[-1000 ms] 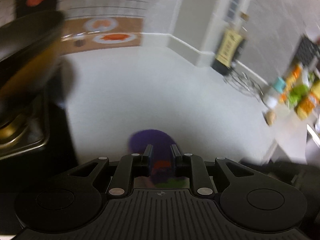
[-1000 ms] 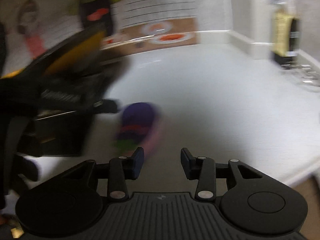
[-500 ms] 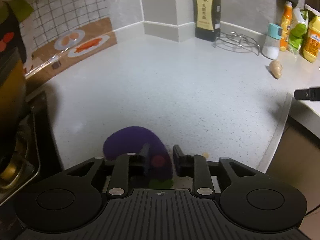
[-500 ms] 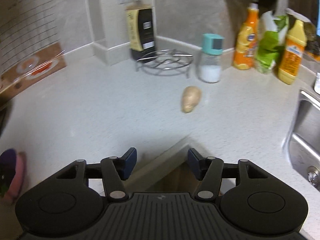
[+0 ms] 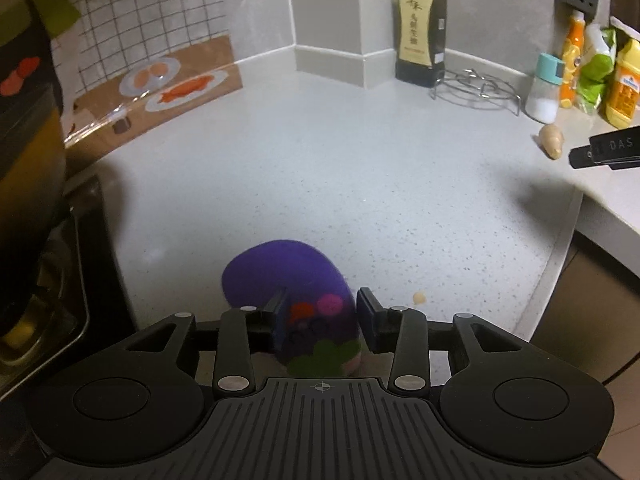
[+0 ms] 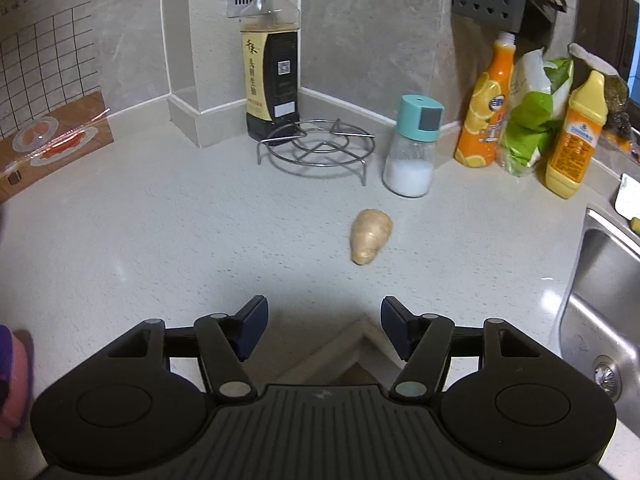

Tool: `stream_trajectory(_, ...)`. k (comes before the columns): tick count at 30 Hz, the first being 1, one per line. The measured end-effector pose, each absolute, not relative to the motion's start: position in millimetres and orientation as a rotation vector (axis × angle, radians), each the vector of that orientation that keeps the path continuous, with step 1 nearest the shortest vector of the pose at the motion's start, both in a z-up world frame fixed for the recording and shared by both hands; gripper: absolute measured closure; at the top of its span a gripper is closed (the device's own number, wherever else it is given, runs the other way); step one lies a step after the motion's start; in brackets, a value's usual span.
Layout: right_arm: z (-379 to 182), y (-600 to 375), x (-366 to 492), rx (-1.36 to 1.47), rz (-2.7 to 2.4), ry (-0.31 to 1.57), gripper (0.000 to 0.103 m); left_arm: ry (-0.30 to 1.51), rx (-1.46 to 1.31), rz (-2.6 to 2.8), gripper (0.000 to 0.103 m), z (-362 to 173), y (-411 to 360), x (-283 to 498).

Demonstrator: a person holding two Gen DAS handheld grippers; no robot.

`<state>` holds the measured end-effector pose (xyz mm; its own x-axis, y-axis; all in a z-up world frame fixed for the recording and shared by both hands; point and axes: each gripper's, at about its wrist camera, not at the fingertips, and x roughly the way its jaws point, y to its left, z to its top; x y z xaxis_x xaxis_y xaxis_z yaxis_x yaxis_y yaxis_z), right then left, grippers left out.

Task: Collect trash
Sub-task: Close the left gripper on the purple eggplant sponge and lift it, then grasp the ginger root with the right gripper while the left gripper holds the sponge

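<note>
One purple felt eggplant (image 5: 288, 280) (curved, green-topped), pink and orange patches

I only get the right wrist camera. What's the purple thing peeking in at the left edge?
Observer: A purple felt toy with pink and orange spots. It lies on the countertop, between the fingers of the left gripper.
Operator: Is the gripper squeezing it?
Observer: It doesn't look so. The jaws have just been opening, and the finger on the right side of the picture stands clear of the toy.
Operator: Any trash near it?
Observer: Yes, a small beige crumb sits on the countertop just right of the toy.
</note>
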<state>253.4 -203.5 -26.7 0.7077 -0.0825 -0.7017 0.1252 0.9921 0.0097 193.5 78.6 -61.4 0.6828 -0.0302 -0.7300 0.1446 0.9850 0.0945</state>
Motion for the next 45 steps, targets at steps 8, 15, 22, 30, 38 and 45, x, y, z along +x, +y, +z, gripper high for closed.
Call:
stream_trajectory(8, -34.0, -207.5, 238.7, 0.074, -0.113, 0.799, 0.039, 0.825, 0.158, -0.152, 0.024, -67.7, 60.8, 198.6)
stream_trajectory(15, -38.6, -219.0, 232.5, 0.113, -0.132, 0.801, 0.039, 0.787, 0.114, -0.135, 0.025, -64.2, 65.7, 190.7)
stream_trajectory(22, -42.3, -226.6, 227.6, 0.163, -0.123, 0.781, 0.038, 0.832, 0.142, 0.011, 0.025, -70.1, 88.2, 193.1)
stream_trajectory(30, -45.1, -247.4, 218.4, 0.200, -0.153, 0.772, 0.036, 0.867, -0.062, -0.029, 0.025, -69.8, 105.1, 202.2)
stream_trajectory(38, -43.1, -259.5, 206.3, 0.192, -0.187, 0.759, 0.035, 0.869, -0.108, -0.057, 0.025, -78.7, 103.1, 214.4)
stream_trajectory(45, -51.6, -271.7, 202.8, 0.214, -0.215, 0.765, 0.033, 0.844, -0.135, -0.048, 0.025, -75.2, 115.5, 222.3)
